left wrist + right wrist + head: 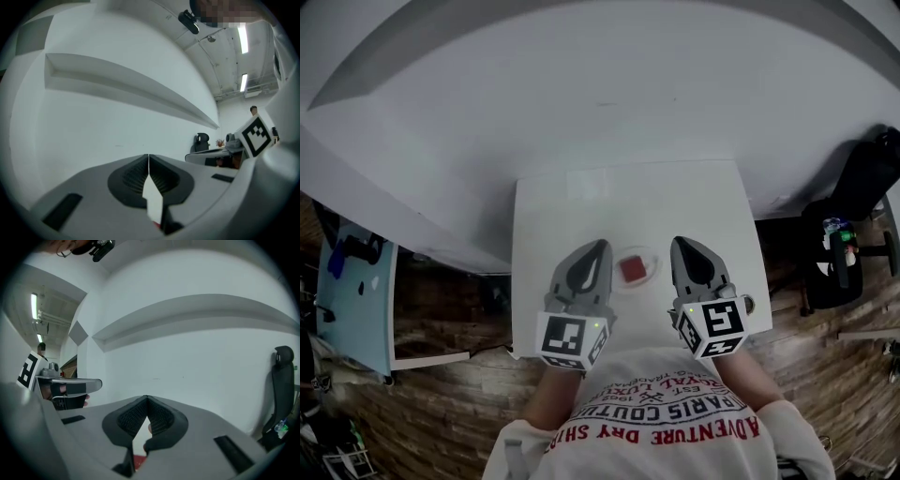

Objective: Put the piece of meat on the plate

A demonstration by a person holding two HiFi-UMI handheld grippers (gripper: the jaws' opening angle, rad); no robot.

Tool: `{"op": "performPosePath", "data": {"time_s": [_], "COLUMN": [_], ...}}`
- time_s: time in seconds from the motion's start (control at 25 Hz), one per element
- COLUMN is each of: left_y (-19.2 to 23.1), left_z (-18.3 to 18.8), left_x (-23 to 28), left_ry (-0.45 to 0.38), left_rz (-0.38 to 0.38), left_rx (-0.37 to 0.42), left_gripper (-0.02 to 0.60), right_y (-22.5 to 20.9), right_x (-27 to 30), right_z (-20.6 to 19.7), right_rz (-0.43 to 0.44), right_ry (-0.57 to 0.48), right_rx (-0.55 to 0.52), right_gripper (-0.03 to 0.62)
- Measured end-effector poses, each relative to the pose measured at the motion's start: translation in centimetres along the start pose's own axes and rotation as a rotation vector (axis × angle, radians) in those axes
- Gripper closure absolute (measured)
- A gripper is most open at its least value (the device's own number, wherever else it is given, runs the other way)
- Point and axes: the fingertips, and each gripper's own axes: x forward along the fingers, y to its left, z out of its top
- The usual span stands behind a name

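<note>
White wall (609,84) fills the background behind a small white surface (581,192). On this surface, in the half nearer to the person and about midway between its left and right edges, a clear plate (650,260) carries the red piece of meat (635,269). The left claw (602,247) hangs over the surface just left of the plate, and the right claw (679,244) just right of it. Both claws are pressed together at the tips with nothing between them. Neither claw touches the meat.
</note>
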Motion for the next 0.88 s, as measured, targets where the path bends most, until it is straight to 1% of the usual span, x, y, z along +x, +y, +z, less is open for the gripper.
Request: {"op": "performPosePath", "data": {"time_s": [0.4, 0.88], "left_y": [-0.8, 0.0], "left_z": [-0.6, -1.1], "left_x": [0.8, 1.6], "left_ry": [0.034, 0.049], "left_rz": [-0.023, -0.017], "left_rx": [0.013, 0.001], "left_gripper": [0.572, 0.572], "right_y": [0.5, 0.4], "right_x": [0.4, 1.5], "right_z": [0.0, -0.7], "right_rz": [0.046, 0.059], "right_ry": [0.006, 0.033], "right_rx": [-0.013, -0.025], "right_gripper": [0.582, 0.582]}}
